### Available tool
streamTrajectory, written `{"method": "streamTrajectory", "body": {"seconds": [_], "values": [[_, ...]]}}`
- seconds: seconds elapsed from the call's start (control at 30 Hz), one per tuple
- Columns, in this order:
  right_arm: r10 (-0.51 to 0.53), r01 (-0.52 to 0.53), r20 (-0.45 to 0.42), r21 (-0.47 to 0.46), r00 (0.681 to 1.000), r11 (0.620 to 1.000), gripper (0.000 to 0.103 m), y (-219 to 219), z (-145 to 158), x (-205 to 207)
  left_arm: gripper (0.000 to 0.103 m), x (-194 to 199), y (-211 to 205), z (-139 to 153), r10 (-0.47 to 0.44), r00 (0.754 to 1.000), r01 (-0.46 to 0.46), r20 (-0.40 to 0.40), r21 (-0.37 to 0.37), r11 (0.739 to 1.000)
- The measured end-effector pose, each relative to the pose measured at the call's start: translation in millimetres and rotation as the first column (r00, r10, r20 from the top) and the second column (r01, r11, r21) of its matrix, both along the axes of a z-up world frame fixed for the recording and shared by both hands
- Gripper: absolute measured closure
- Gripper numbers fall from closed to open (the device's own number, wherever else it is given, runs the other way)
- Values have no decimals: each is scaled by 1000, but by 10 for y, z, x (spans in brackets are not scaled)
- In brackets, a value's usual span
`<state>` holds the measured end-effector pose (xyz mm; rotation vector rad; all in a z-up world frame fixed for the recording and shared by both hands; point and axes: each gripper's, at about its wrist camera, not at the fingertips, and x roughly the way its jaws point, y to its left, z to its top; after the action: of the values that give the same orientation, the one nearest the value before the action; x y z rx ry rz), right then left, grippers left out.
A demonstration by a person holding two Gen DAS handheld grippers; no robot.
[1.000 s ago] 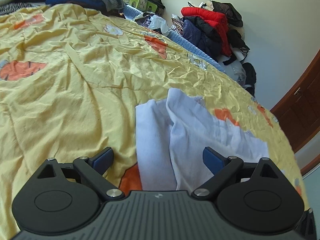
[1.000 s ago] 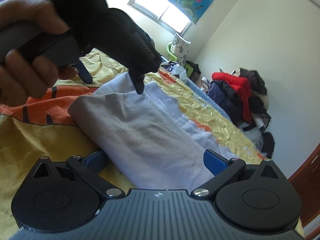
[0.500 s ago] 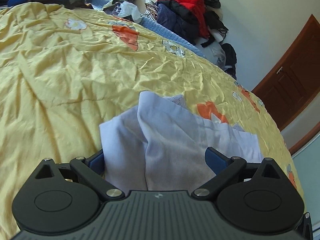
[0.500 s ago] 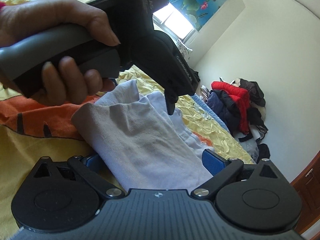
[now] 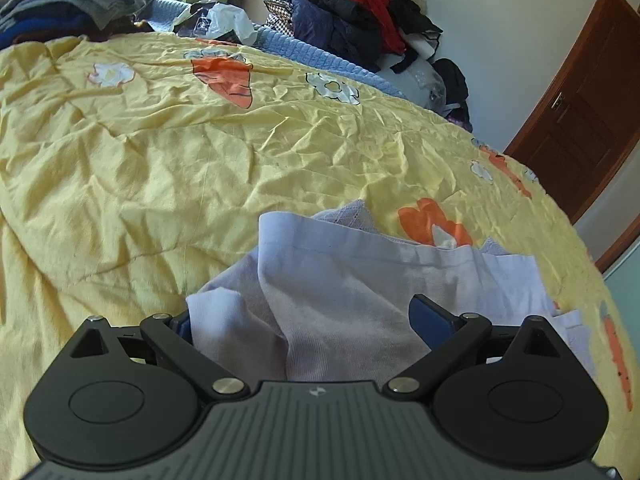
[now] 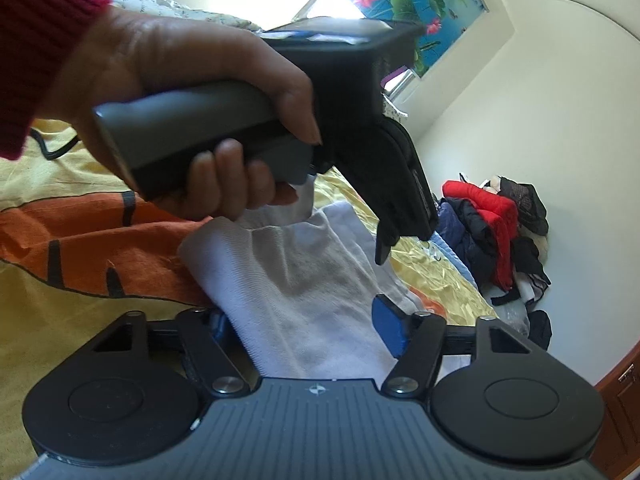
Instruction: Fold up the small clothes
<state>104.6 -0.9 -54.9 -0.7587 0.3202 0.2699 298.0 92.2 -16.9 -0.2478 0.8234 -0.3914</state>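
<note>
a: how's the garment (image 5: 344, 292) looking?
b: pale lilac, ribbed, bunched in soft folds on the yellow bedspread (image 5: 160, 168).
a: and the tongs?
b: left gripper (image 5: 308, 316) spread wide around it. right gripper (image 6: 304, 320) has just been closing, garment between, its blue pad (image 6: 386, 326) at the cloth's edge.

Home bedroom: bed with yellow quilt (image 5: 160, 168), heaped clothes (image 5: 352, 12).

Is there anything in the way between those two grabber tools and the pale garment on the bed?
Nothing visible does. The pale garment already lies between the fingers of the left gripper and the right gripper, whose jaws have just been closing around it. Only the yellow bedspread lies underneath.
</note>
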Motion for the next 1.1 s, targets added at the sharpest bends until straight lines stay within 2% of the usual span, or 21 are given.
{"method": "streamTrajectory", "body": {"seconds": [0.2, 0.27, 0.33, 0.37, 0.43, 0.53, 0.63, 0.67, 0.8, 0.97, 1.1], "values": [[29, -29, -1, -33, 1000, 999, 54, 61, -40, -27, 14, 47, -15, 5, 9, 1000, -10, 8, 17, 1000], [40, -40, -1, -47, 999, 998, 62, 79, -62, -38, 23, 58, 21, 6, 21, 1000, -21, 5, 3, 1000], [51, -51, -3, -60, 999, 997, 70, 99, -84, -49, 39, 69, 65, 3, 32, 999, -32, 1, -4, 999], [59, -59, -6, -67, 998, 996, 74, 101, -100, -49, 43, 74, 86, 3, 37, 999, -37, -2, -7, 999], [71, -71, -9, -79, 997, 994, 78, 117, -121, -55, 58, 85, 114, 4, 43, 999, -43, -12, -9, 999], [77, -78, -13, -83, 997, 993, 79, 129, -129, -51, 71, 97, 133, 1, 47, 998, -48, -28, -13, 999], [80, -81, -19, -82, 997, 993, 84, 134, -125, -45, 84, 94, 144, -6, 57, 997, -58, -43, -24, 998], [81, -82, -20, -82, 997, 993, 88, 135, -124, -41, 86, 85, 141, -5, 61, 997, -62, -43, -23, 998], [92, -93, -21, -57, 996, 994, 92, 95, -92, -21, 93, 41, 80, 39, 70, 997, -70, -25, 16, 997], [91, -89, -30, 57, 995, 994, 95, -45, 44, -2, 96, -18, -23, 174, 64, 998, -65, 10, 89, 994], [85, -78, -41, 147, 996, 986, 95, -179, 159, -9, 96, -43, -82, 307, 76, 997, -78, 23, 112, 991]]}}
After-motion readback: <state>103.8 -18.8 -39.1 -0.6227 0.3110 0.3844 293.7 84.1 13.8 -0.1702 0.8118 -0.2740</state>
